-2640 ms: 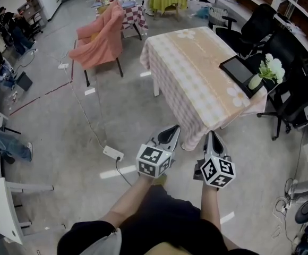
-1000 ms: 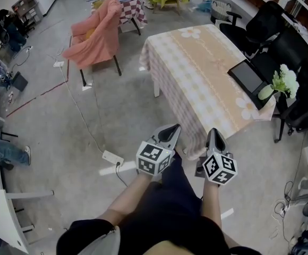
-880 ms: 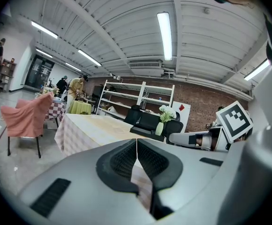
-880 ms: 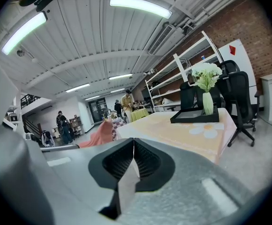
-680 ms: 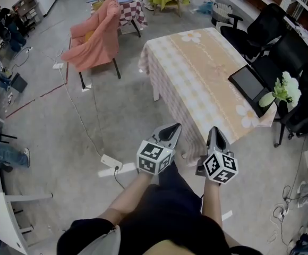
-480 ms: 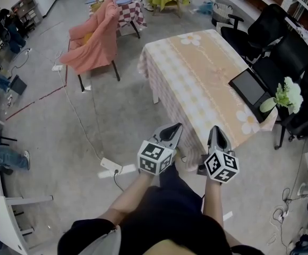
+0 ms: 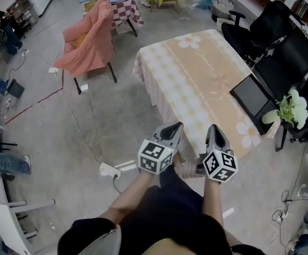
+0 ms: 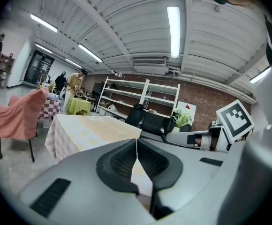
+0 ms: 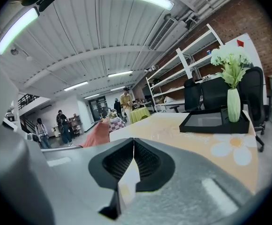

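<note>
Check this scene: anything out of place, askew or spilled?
Nothing spilled or broken. Two oddities: a power strip lies loose on the floor, its cable trailing across it, and a pink cloth hangs lopsided over a chair. The vase stands upright in its tray.

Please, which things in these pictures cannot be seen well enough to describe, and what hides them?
Head view: the near edge of the table is hidden behind the left gripper and right gripper.
Head view: the chair is mostly covered by the pink cloth.
Head view: a person is cut off by the left edge; only legs show.
Right gripper view: the people far back are too small to describe.
</note>
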### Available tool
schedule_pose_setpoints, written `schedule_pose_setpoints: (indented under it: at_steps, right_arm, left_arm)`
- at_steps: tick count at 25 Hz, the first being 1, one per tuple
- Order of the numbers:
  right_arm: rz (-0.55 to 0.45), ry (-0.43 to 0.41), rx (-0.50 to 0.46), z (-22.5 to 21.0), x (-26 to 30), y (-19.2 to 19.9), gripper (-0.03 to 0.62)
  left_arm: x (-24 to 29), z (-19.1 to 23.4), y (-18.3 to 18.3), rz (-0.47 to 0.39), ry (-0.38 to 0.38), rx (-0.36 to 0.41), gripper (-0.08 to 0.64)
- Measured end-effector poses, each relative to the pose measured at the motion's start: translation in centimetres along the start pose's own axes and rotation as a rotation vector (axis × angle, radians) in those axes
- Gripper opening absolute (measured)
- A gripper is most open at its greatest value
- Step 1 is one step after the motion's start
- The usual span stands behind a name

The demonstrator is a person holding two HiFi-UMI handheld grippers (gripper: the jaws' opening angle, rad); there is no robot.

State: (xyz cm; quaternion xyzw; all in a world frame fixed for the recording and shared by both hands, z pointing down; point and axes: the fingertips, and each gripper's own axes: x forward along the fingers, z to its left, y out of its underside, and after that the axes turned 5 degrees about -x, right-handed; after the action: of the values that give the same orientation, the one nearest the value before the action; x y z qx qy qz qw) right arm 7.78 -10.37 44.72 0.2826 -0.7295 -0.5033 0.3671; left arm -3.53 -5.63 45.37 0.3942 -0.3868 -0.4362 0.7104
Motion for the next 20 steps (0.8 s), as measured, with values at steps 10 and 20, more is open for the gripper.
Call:
schedule_pose_setpoints:
  at_steps: [10, 20]
  right_arm:
    - [0.021, 0.004, 0.025, -2.2, 6.3, -1.4, 0.005]
    - [0.049, 0.031, 0.053, -4.7, 11.0, -1.4, 0.005]
  left_arm:
    - [5.7, 2.9, -2.0, 0.039, 0.005, 0.005, 0.012]
    - [11.0, 4.7, -3.1, 0.065, 0.035, 0.002, 0.012]
